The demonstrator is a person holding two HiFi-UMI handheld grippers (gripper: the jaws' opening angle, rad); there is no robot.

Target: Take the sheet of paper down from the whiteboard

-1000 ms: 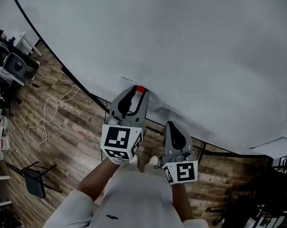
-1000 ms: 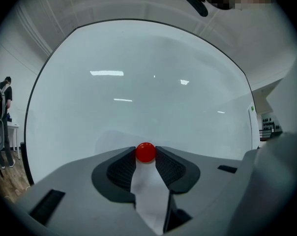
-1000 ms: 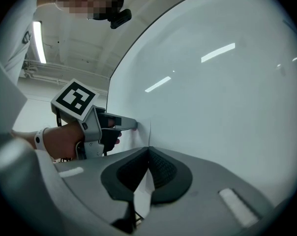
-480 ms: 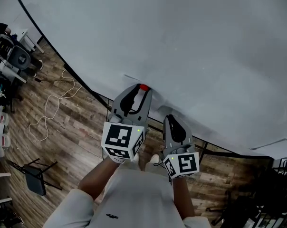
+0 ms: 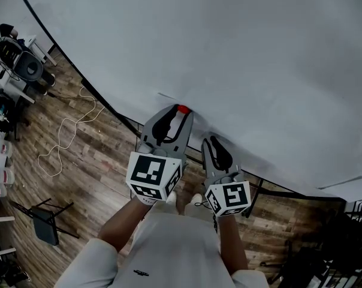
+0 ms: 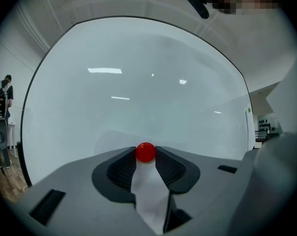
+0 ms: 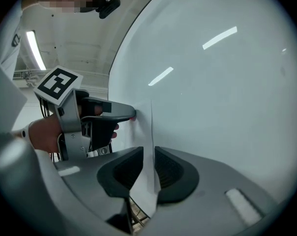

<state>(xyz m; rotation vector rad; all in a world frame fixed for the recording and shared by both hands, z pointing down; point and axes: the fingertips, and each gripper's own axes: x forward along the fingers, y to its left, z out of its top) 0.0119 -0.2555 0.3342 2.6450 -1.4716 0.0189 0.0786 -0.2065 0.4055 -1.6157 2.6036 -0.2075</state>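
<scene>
A white sheet of paper (image 6: 149, 198) hangs on the whiteboard (image 5: 229, 53), pinned by a round red magnet (image 5: 182, 109). My left gripper (image 5: 180, 114) points at the board, and its tips press on both sides of the red magnet (image 6: 145, 152). The right gripper (image 5: 207, 140) sits just right of it, close to the board. In the right gripper view the sheet's free edge (image 7: 149, 132) stands between the two pads of the right gripper (image 7: 147, 168), with a gap showing on the left side. The left gripper (image 7: 130, 114) is seen there from the side, against the board.
Wooden floor lies below, with a loose white cable (image 5: 61, 137), a folding chair (image 5: 40, 227) and office chairs (image 5: 19, 71) at the left. The board's stand (image 5: 253, 192) is by my feet. A person (image 6: 2, 112) stands far left.
The right gripper has shifted left and toward the board, closer to the left gripper. The left gripper has stayed at the magnet.
</scene>
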